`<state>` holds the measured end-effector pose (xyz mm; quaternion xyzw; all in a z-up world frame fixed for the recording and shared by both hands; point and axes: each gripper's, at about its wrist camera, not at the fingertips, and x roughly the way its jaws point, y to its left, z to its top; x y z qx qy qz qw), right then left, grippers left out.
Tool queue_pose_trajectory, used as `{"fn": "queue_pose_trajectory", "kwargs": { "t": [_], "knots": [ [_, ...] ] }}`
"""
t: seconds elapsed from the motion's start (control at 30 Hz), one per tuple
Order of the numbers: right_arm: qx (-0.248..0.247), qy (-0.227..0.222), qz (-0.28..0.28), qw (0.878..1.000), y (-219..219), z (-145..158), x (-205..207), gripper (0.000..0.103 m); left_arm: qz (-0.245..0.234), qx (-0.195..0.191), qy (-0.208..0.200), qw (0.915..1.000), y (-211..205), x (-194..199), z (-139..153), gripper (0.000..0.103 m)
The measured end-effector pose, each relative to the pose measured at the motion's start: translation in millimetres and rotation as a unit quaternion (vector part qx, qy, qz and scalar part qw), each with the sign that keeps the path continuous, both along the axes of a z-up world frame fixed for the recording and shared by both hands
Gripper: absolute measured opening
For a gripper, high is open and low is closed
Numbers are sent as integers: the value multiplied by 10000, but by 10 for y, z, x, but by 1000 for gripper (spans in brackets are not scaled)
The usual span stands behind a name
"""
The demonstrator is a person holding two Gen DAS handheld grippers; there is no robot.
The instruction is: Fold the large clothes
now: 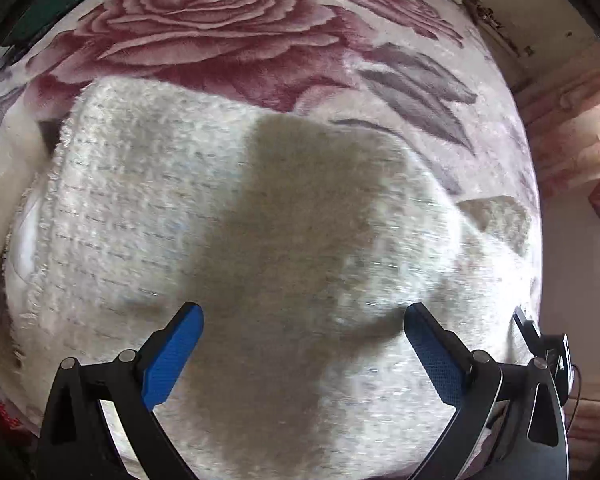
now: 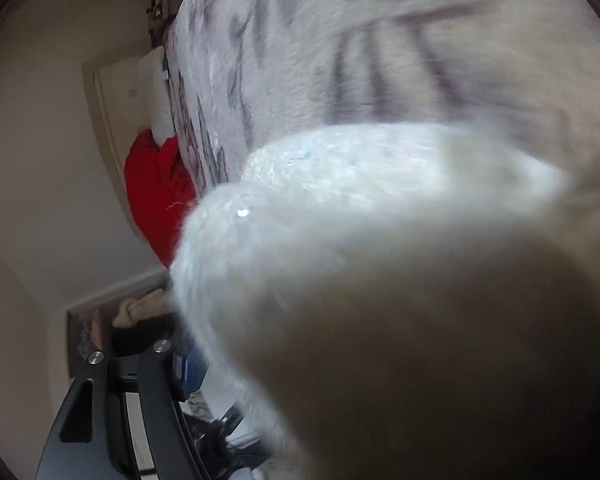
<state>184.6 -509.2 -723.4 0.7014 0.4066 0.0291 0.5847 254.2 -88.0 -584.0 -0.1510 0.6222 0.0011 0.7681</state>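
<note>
A fluffy white knitted sweater (image 1: 148, 208) lies on a bed covered by a rose-patterned blanket (image 1: 204, 28). My left gripper (image 1: 302, 320) is open, its blue pads (image 1: 172, 356) spread wide just above the sweater's near part, holding nothing. In the right wrist view the white sweater (image 2: 360, 240) fills most of the frame, very close and blurred, draped over the gripper. Only the left blue pad (image 2: 194, 372) of my right gripper shows, pressed against the fabric; the other finger is hidden, and the jaws' state is hidden by the cloth.
The blanket (image 2: 284, 60) also shows in the right wrist view. A red cloth item (image 2: 156, 200) sits beside the bed near a pale wall. A beige garment (image 2: 140, 308) lies lower left. The bed's right edge and a wall (image 1: 540, 40) are near.
</note>
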Motion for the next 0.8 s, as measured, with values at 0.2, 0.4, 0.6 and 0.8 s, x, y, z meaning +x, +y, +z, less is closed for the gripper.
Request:
{"fn": "queue_pose_trajectory", "kwargs": {
  "t": [0.2,0.4,0.6,0.8],
  "knots": [
    [-507,50,-98,9987,223,298,68,30,170,93,174,9997,315,-66,14,103],
    [-1377,-308,495,9887,669,1198,311,29,352,-153,688,9969,803,-237,-212,103],
    [-2718,-760,1448,9484,1612,2180,772,29,1028,-415,363,9932,1728,-647,290,102],
    [-3931,-1233,2855,8653,3498,2509,1108,29,1995,71,306,9794,3103,-1581,728,102]
  ]
}}
